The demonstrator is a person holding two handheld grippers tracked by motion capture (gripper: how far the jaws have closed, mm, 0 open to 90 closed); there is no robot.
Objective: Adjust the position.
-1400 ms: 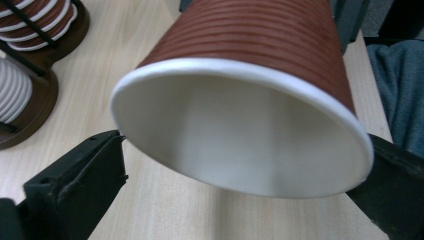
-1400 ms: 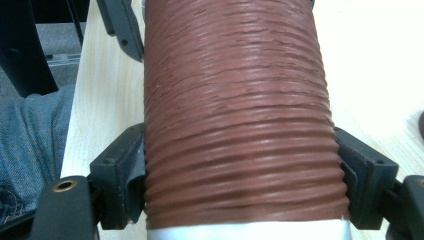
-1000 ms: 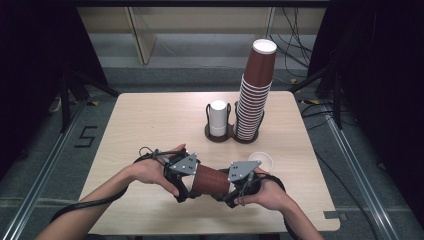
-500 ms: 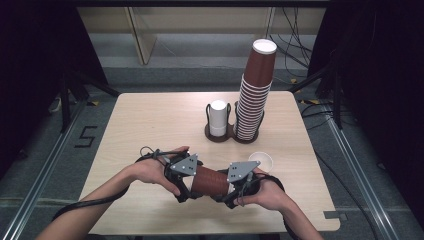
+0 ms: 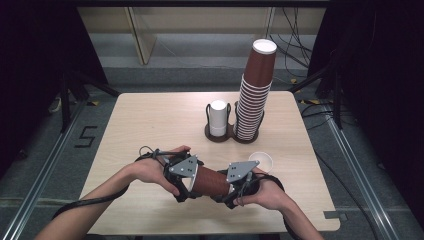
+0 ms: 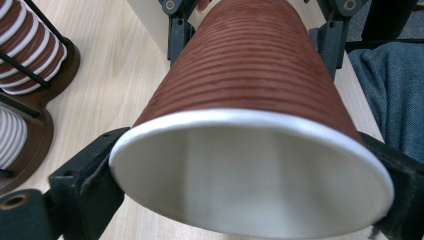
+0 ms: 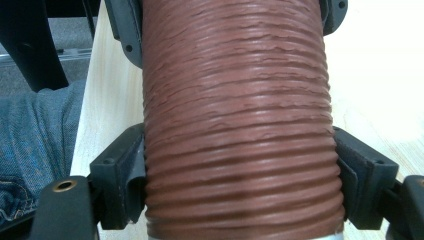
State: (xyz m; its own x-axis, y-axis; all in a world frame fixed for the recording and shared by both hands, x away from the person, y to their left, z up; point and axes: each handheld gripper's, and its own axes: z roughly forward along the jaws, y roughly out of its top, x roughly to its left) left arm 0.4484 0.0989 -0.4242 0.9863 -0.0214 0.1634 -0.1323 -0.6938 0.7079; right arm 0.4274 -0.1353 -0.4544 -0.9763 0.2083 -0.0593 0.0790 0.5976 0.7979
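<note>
A brown paper cup (image 5: 212,181) with fine ribbed walls and a white rolled rim lies on its side just above the near part of the desk (image 5: 150,120), held level between the left gripper (image 5: 186,186) and the right gripper (image 5: 231,192). Its white-lined mouth (image 6: 250,172) faces the left gripper, jaws at the rim. The narrower base end sits clamped in the right gripper.

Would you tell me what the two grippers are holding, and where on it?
Both hold one brown ribbed cup: the left gripper at its rim, the right gripper around its body.
</note>
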